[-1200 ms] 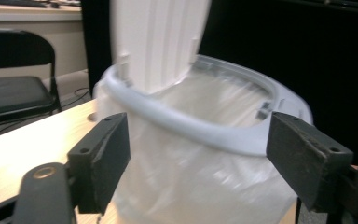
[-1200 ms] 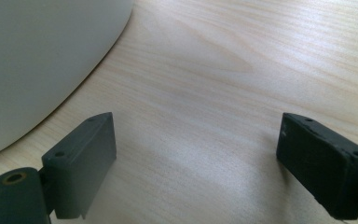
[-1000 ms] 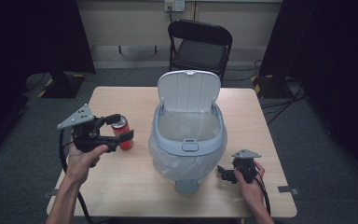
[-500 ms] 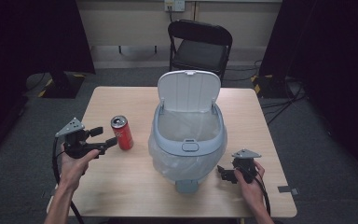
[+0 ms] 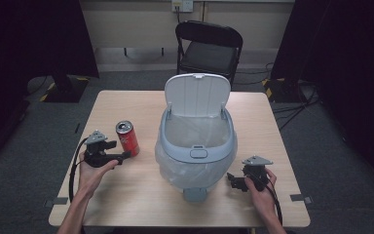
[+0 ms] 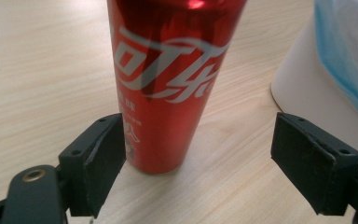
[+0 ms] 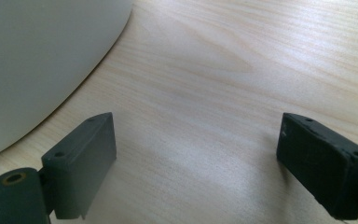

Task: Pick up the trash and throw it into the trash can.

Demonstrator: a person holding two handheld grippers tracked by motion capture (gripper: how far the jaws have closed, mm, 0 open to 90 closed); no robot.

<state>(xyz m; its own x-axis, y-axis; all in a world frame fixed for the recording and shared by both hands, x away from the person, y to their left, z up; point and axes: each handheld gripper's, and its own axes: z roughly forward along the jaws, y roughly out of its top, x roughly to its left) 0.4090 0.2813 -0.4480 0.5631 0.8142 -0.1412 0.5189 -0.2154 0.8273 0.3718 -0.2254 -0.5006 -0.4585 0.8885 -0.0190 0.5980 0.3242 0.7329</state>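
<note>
Left hand-held gripper (image 5: 124,156) | released red can (image 5: 127,138); can now upright on table (image 5: 126,195)

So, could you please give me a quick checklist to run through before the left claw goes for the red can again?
1. Red can upright on the table: ok.
2. Left claw open wide enough for the can: ok, jaws spread, nothing clamped.
3. Can centred between the jaws: not ok, it sits close against the one jaw at the left of the left gripper view.
4. Bin lid up, opening free: ok.
5. Right claw open and clear of the bin: ok, it holds nothing and rests beside the bin's wall.
6. Can empty or full: cannot tell.
</note>
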